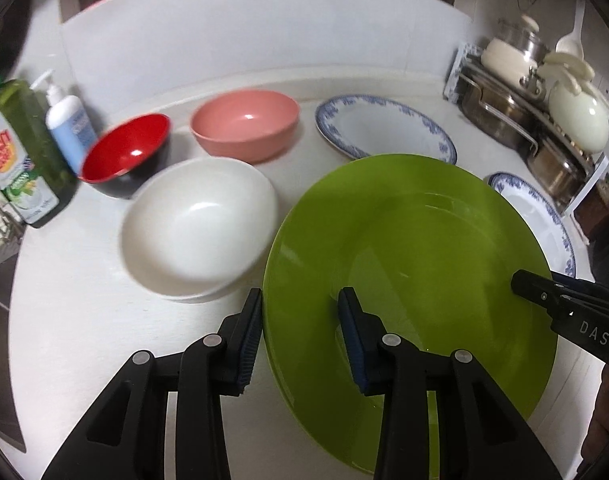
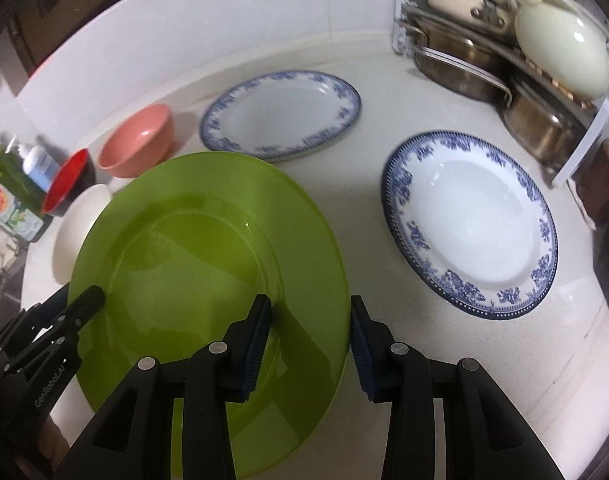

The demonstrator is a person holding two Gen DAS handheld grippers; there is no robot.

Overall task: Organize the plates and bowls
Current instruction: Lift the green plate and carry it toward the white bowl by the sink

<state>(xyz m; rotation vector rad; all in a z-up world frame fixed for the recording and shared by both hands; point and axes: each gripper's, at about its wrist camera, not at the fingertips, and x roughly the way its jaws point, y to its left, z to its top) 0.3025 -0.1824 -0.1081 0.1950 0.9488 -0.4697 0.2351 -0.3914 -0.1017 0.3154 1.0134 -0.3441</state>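
Observation:
A large green plate lies nearest on the white counter. My left gripper is open, its jaws standing either side of the plate's left rim. My right gripper is open too, straddling the right rim. Each gripper shows in the other's view: the left gripper and the right gripper. A white bowl, a red bowl and a pink bowl stand to the left. Two blue-rimmed plates lie behind and to the right.
A green dish-soap bottle and a white pump bottle stand at the counter's left edge. A rack of steel pots with a cream lid fills the back right corner. A white wall runs behind the counter.

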